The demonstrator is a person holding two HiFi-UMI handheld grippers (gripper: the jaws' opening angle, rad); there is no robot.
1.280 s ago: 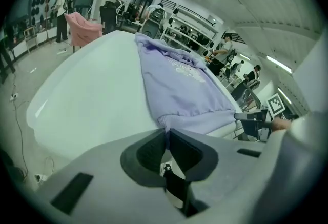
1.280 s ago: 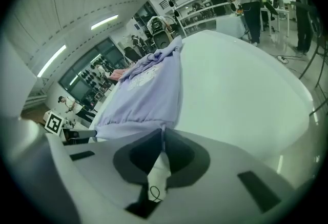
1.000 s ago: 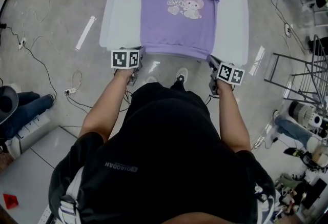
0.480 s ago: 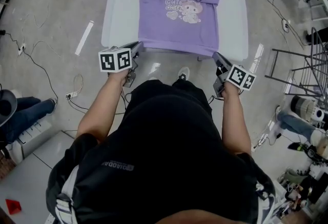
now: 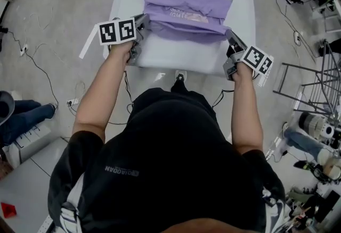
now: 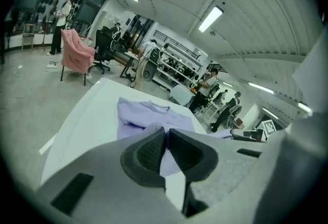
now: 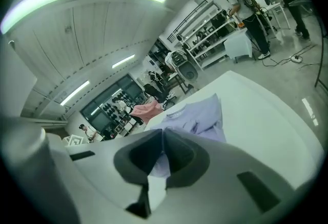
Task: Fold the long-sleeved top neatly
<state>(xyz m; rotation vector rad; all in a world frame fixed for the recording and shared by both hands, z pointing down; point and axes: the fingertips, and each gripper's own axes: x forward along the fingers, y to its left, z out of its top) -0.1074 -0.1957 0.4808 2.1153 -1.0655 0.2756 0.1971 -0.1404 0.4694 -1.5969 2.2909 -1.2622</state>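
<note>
**Top [image 5: 186, 8] mid-fold, hem held in both grippers**

Lies on the far half of the white table [image 5: 176, 58], purple, collar away from the person. Doubles over at the near side, hem raised off the surface and drawn across most of the chest print. Gripped at the near-left hem corner by the left gripper [image 5: 143, 23], closed tight on a thin fold of purple cloth. Gripped the same way at the near-right corner by the right gripper [image 5: 230, 40], likewise pinched shut on the fabric. Around the table: grey floor [image 5: 64, 8] with trailing cables [image 5: 37, 61] to the left, metal rack [image 5: 314, 77] to the right. Farther back in the left gripper view: chair draped in pink [image 6: 77, 54], shelving, standing people.
</note>
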